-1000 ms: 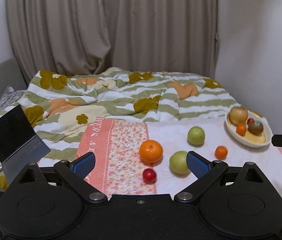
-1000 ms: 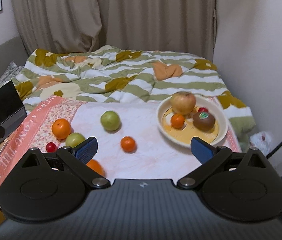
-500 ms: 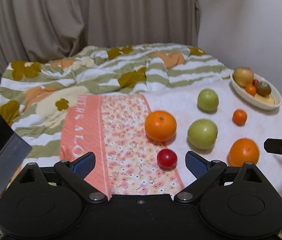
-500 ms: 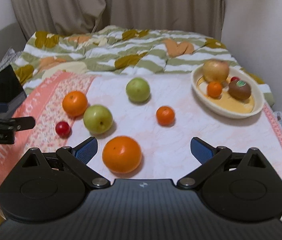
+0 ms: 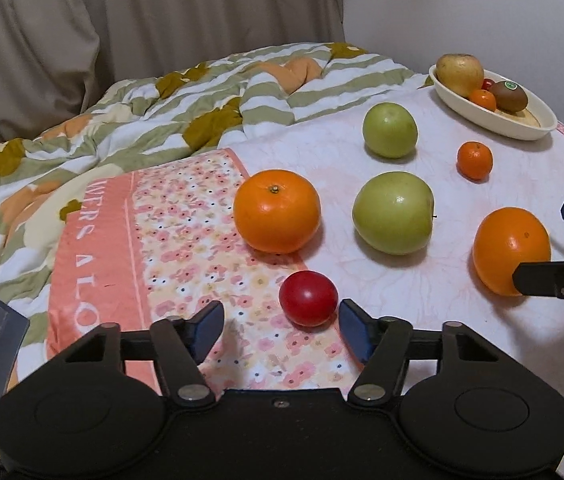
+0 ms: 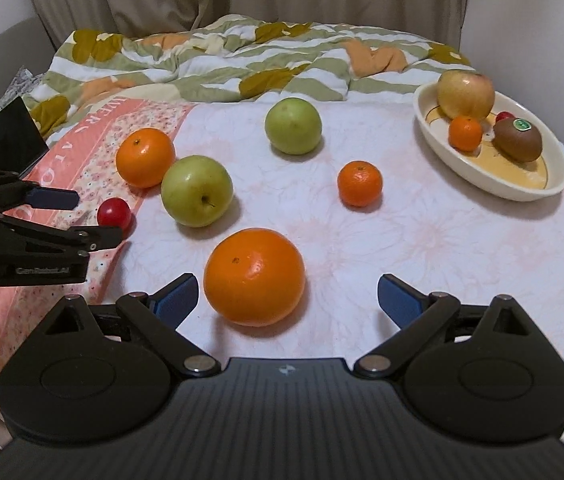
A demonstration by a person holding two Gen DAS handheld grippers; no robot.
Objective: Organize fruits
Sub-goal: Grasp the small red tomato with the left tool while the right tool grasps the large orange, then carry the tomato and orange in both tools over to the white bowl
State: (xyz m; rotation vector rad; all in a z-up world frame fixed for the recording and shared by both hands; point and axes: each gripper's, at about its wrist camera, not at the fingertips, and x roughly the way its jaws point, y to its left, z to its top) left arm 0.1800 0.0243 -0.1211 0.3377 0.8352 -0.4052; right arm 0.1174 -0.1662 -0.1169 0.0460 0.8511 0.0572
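Loose fruit lies on the bed cloth. My left gripper is open, with a small red fruit just ahead between its fingertips, nearer the right one. An orange and a green apple lie beyond it. My right gripper is open, with a big orange just ahead of its fingers, nearer the left one. A second green apple and a small mandarin lie farther back. A cream bowl at the right holds an apple, a mandarin, a kiwi and a red fruit.
A rumpled striped floral blanket covers the far side of the bed. A dark laptop-like object stands at the left edge. Curtains and a white wall stand behind. The left gripper shows at the left of the right wrist view.
Both grippers have moved forward and down toward the fruit. The red fruit now lies between my left fingertips and the big orange sits close before my right fingers. My left jaws have narrowed.
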